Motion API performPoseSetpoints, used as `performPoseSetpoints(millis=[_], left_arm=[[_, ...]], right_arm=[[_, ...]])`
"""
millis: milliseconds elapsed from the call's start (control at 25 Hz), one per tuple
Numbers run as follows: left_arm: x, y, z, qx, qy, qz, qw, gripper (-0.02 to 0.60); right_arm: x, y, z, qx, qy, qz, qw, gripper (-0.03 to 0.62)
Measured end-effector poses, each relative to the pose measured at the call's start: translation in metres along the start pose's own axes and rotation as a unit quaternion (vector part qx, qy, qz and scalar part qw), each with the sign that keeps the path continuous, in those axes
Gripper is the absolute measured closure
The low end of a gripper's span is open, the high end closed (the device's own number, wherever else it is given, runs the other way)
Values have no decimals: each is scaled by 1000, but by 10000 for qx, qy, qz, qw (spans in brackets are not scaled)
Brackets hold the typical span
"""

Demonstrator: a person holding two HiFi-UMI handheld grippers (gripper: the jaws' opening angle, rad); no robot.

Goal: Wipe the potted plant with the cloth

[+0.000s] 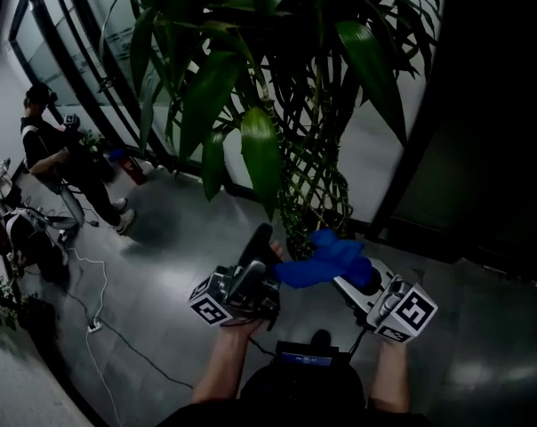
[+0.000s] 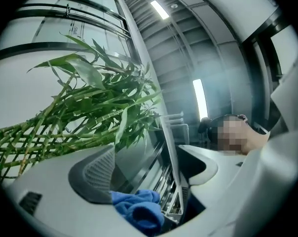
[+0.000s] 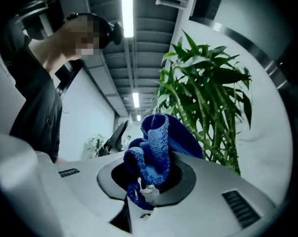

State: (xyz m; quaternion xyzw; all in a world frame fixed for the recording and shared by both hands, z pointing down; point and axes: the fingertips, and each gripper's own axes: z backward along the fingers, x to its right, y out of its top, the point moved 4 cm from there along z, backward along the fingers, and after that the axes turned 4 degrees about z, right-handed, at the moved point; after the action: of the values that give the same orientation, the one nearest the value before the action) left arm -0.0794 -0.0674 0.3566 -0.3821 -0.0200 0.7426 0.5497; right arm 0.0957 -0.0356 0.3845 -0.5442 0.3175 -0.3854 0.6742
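Cloth: blue, bunched, clamped in right gripper, just before the braided stems of potted plant | left gripper: jaws wide apart, cloth's end low between them, ungripped

We see the cloth as a bright blue knitted rag, bunched and crumpled rather than spread flat. One end is pinched in the jaws of the right gripper, and the rest stretches left in a loose roll, low in front of the plant's base. In the right gripper view the cloth stands up in folds from between the jaws. The potted plant rises upright just behind it. It has thin green stems woven into a lattice column and long, glossy, dark green leaves arching outward and drooping. We cannot make out its pot in the dark.
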Motion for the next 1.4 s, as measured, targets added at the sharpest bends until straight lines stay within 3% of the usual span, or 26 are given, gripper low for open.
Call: performPoseSetpoints(millis=[160, 280, 480, 600, 760, 1000, 1160, 1400], left_arm=[[17, -14, -14, -267, -401, 148, 9987, 192], [21, -23, -34, -366, -616, 194, 9972, 192], [39, -32, -105, -566, -1067, -350, 9921, 192], [36, -36, -161, -515, -1075, -768, 9899, 192], [34, -51, -222, -402, -805, -1272, 9878, 190], [21, -53, -264, 71, -251, -1617, 9865, 190], [13, -46, -278, 339, -269, -1771, 9832, 203], [14, -10, -293, 672, -361, -1933, 9782, 216]], right_arm=[[-2, 52, 37, 653, -698, 239, 9951, 507], [7, 84, 58, 1144, -989, 494, 9873, 507], [37, 154, 83, 2029, -946, 1077, 9686, 507], [63, 196, 94, 2345, -727, 1465, 9583, 505], [93, 247, 104, 2344, -405, 2074, 9489, 507], [126, 295, 89, 2461, -55, 2495, 9366, 507], [135, 313, 61, 2497, 82, 2825, 9262, 507], [142, 341, 4, 2404, -87, 3256, 9144, 506]])
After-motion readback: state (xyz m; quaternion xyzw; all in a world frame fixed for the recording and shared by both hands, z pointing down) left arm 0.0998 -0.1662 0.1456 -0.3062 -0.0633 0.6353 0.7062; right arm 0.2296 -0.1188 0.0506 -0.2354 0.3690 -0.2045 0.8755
